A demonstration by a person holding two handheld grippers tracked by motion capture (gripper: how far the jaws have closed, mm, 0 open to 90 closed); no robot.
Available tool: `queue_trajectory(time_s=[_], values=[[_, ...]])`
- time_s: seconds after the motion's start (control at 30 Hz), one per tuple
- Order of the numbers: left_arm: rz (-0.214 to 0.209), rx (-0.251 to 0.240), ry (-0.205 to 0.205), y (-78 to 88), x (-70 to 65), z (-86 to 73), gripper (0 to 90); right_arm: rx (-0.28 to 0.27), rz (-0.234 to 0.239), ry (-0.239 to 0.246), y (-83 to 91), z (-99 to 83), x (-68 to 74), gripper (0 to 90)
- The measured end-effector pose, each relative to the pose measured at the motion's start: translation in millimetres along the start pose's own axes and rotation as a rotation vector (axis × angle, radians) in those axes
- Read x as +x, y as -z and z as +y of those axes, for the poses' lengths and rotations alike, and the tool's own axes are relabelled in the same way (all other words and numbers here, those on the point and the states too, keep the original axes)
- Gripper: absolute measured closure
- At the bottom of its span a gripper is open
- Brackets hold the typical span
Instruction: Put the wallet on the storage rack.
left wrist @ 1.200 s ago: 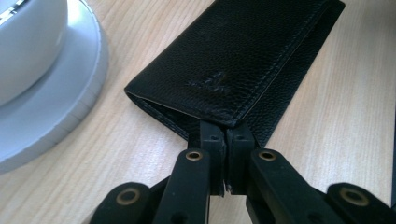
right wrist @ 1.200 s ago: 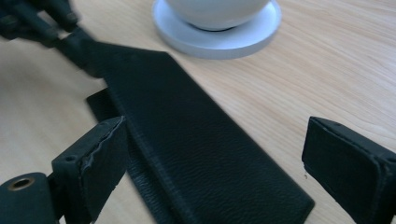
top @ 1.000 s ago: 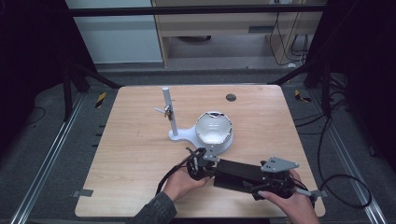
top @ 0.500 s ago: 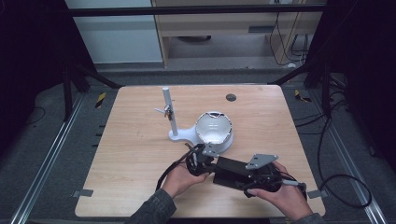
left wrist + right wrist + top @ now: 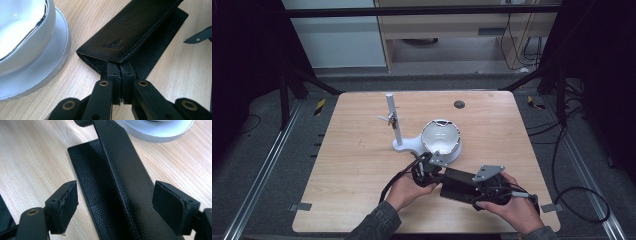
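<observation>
A black leather wallet [image 5: 460, 183] lies near the table's front edge, its top flap lifted a little off the lower one. My left gripper [image 5: 430, 171] is shut on the flap's near end [image 5: 117, 53], with the jaws [image 5: 121, 67] pressed together on the leather. From the other end, my right gripper [image 5: 476, 191] straddles the wallet [image 5: 120, 177]. Its jaws have just been closing and stand open, the two pads [image 5: 66, 203] clear of the leather on either side. A hand holds each gripper.
A white bowl [image 5: 441, 137] on a round white base [image 5: 47, 72] sits just beyond the wallet, joined to an upright white post [image 5: 391, 119] with a small clip. A dark round spot [image 5: 459, 104] marks the far side of the wooden table [image 5: 352, 165].
My right gripper has slid left along the wallet towards the left one, and its jaws have narrowed around it. The left gripper has kept still on the flap.
</observation>
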State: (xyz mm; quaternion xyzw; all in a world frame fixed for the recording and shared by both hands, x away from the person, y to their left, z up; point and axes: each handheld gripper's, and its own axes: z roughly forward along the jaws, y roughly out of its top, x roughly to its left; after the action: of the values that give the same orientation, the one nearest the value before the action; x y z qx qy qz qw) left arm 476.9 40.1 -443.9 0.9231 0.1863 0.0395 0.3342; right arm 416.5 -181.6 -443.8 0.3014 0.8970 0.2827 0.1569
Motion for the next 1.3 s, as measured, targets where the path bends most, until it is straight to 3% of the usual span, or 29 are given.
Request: queue_trajectory(time_s=[0.5,0.97,1.1,1.23,1.3], values=[[-0.001,0.001,-0.002,0.4,-1.2,2.5,88.0,0.072,-0.042,0.048,-11.9,8.4,-5.2,25.4],[-0.016,-0.014,0.017,4.2,2.2,4.6,88.0,0.114,-0.051,0.057,-21.5,7.5,-11.3,35.6],[-0.02,-0.023,0.033,5.6,2.9,7.0,87.6,0.124,-0.075,0.075,-22.6,8.6,-11.6,47.0],[-0.016,-0.027,0.037,8.7,2.5,7.6,83.8,0.131,-0.125,0.11,-21.4,10.1,-12.4,67.4],[-0.004,-0.035,0.042,12.2,2.8,6.8,77.7,0.133,-0.149,0.154,-19.9,11.3,-13.0,76.7]])
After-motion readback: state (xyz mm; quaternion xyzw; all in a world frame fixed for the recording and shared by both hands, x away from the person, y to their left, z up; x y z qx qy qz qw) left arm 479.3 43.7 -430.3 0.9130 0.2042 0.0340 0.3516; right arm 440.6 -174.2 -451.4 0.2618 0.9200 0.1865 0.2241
